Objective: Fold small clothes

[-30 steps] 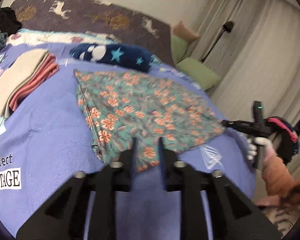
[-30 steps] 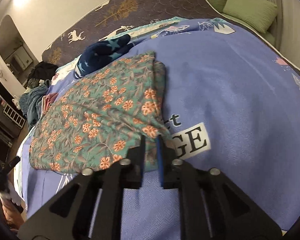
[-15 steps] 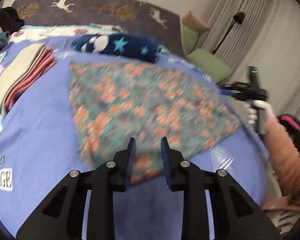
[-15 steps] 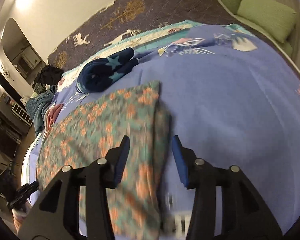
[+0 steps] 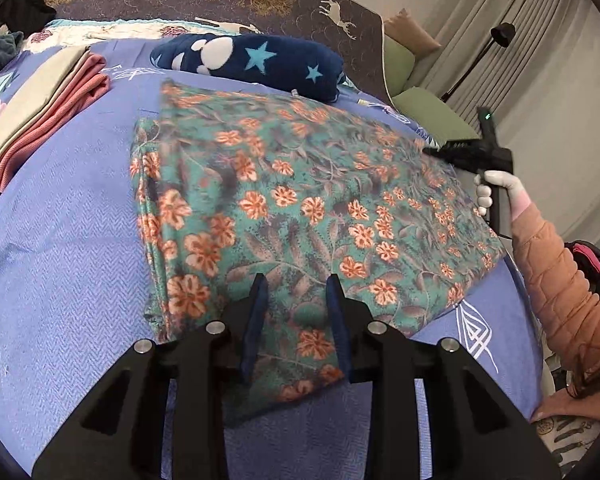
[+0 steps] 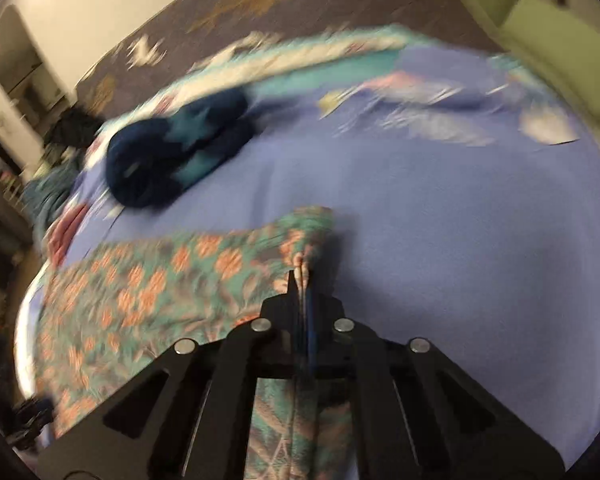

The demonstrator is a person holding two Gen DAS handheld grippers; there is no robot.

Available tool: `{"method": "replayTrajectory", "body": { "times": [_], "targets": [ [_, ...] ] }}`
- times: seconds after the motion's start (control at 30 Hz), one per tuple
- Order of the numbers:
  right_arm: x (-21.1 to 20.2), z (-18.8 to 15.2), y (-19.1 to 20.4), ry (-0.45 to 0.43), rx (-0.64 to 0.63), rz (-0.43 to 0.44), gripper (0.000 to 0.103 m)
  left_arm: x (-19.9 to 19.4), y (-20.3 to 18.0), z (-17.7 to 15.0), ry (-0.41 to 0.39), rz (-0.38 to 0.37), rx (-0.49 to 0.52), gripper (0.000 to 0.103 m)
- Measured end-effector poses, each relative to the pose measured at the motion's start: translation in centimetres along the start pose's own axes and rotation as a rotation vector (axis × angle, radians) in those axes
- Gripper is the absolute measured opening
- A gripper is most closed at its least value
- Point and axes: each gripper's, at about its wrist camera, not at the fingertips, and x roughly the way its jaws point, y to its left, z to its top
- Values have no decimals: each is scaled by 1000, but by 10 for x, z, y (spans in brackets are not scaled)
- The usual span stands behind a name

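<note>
Currently the floral cloth point(image 5: 300, 200) lies folded flat on the blue bedspread point(image 5: 60, 260), centred in the left wrist view. Left gripper point(image 5: 296, 292): fingers narrowly parted above the cloth's near edge at 6 o'clock, nothing pinched between them. Right gripper point(image 6: 302, 276): jaws have just been closing and now clamp a bunched corner of the cloth; in the left wrist view this gripper sits at 3 o'clock, held by a white-gloved hand point(image 5: 496, 188). A star-patterned navy roll point(image 5: 256, 60) lies at 12 o'clock, folded pink and beige garments point(image 5: 48, 116) at 10 o'clock.
</note>
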Motion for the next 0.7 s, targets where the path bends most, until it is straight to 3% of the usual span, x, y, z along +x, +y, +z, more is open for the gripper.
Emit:
{"method": "replayTrajectory", "body": {
  "times": [0.03,0.1,0.17,0.2,0.33,0.4,0.53,0.6,0.7],
  "targets": [
    [9,-2,-12,36,52,48,3,0,1,0,-1,-5,-2,32],
    [7,-7,-15,14,46,86,8,-2,3,-2,-6,-16,-9,32],
    [-10,-14,-11,-3,33,77,36,-3,2,-3,-11,-18,-10,32],
    [-24,-19,-10,-26,34,75,39,-4,2,-3,-11,-14,-8,32],
    [-80,-56,3,-68,-12,194,39,-9,-7,2,-23,21,27,32],
    [-98,-73,16,-73,-81,212,39,-19,-8,11,-70,24,33,32],
    [-114,-129,35,-16,-184,282,39,-32,11,52,-175,36,-54,38],
    [-103,-149,32,32,-190,197,39,-15,33,83,-154,102,-89,49],
    [-97,-159,24,24,-120,209,38,33,67,115,-17,204,-132,49]
  ]
}}
